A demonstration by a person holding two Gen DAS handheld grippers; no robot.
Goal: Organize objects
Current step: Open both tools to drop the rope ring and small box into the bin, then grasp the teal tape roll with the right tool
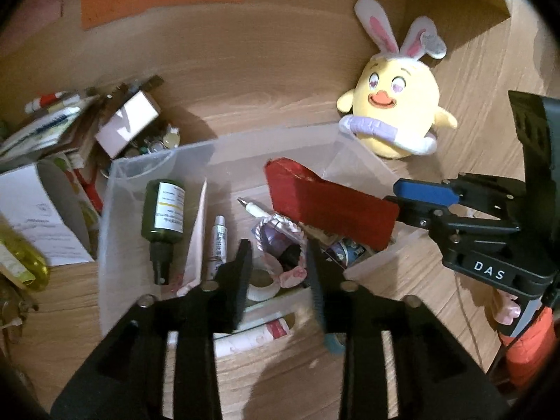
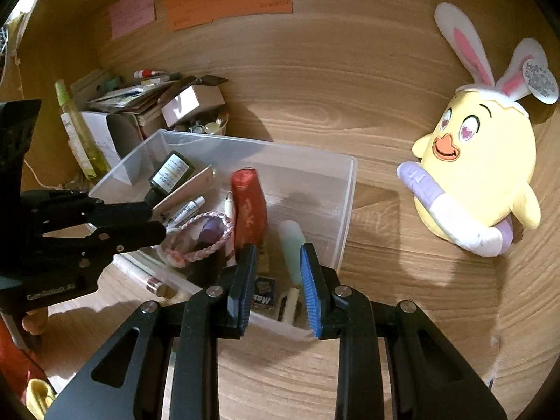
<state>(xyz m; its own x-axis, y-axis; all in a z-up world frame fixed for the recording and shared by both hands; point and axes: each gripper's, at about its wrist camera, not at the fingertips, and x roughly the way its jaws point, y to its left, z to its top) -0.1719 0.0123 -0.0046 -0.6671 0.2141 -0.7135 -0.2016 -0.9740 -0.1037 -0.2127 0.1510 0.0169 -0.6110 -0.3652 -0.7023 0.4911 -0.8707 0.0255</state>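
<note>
— Red box [image 1: 329, 199]: where does it lie from the jaws?

— Over the clear bin [image 2: 346, 189], straight ahead of the right gripper [image 2: 276, 273]. Its long axis runs along that gripper's fingers, near end at the blue pads [image 2: 309, 276], far end tilted up.

— Clamped on it?

— Hard to say. The right wrist view shows those jaws apart, with the box beside the left finger only; the left wrist view shows a blue pad at the box's end. I cannot tell whether it is held or leaning.

— And the left gripper [image 1: 278, 273]?

— Jaws apart, empty, over the braided bracelet [image 2: 203, 234] in the bin. The right is nearer the box.

— What's unclear?

— The box's lower end is hidden among the bin's clutter, and the small items there are blurred.
</note>
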